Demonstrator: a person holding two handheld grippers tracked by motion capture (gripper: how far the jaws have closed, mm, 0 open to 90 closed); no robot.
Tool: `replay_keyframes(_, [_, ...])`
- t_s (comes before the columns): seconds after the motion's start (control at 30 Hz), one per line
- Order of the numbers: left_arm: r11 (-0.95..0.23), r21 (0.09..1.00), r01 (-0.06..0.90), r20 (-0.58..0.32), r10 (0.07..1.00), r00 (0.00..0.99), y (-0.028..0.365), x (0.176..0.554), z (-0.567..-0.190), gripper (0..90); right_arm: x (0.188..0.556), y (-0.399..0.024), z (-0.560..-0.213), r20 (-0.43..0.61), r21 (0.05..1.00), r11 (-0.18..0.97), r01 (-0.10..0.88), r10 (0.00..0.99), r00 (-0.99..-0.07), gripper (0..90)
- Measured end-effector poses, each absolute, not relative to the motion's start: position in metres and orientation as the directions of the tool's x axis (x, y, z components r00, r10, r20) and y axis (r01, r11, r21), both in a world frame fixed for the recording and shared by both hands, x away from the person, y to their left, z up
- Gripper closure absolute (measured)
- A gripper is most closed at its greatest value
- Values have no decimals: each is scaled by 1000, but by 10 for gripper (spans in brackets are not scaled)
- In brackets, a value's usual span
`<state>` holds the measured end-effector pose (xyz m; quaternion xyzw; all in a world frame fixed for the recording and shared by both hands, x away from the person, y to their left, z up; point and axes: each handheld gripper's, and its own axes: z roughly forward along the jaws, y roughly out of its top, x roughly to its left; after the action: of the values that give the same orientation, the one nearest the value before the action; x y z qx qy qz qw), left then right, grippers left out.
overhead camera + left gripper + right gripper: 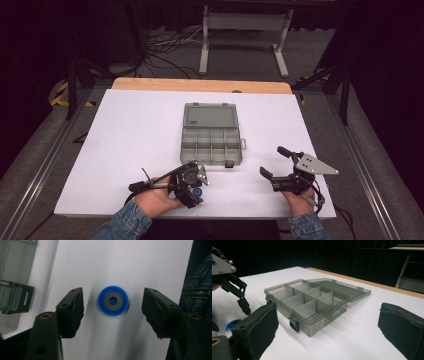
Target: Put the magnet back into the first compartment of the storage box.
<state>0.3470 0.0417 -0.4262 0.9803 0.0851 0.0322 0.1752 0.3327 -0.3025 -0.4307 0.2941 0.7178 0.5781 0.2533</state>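
The blue ring (113, 300) lies flat on the white bench (125, 145) directly beneath the left tool (113, 312), centred between its wide-open, empty jaws, just in front of the open compartment box (212, 135), while the right tool (275, 165), also spread and empty, hovers well apart.

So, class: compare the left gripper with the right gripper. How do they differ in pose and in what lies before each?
The left gripper points down at the table, while the right gripper is held more level, facing the open organiser box. The left gripper's jaws straddle a blue ring without touching it; the right gripper's jaws have nothing between them. Both are open and hand-held.
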Motion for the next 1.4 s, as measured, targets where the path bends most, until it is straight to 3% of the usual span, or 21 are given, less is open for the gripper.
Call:
replay_keyframes(0.57, [-937,326,123,38,143,989,39,346,-428,613,333,-302,-431,-21,978,161,133,708,-706,36])
replay_keyframes(1.4, [-932,350,98,43,121,992,45,350,-402,622,334,-302,-431,-19,978,159,133,708,-706,36])
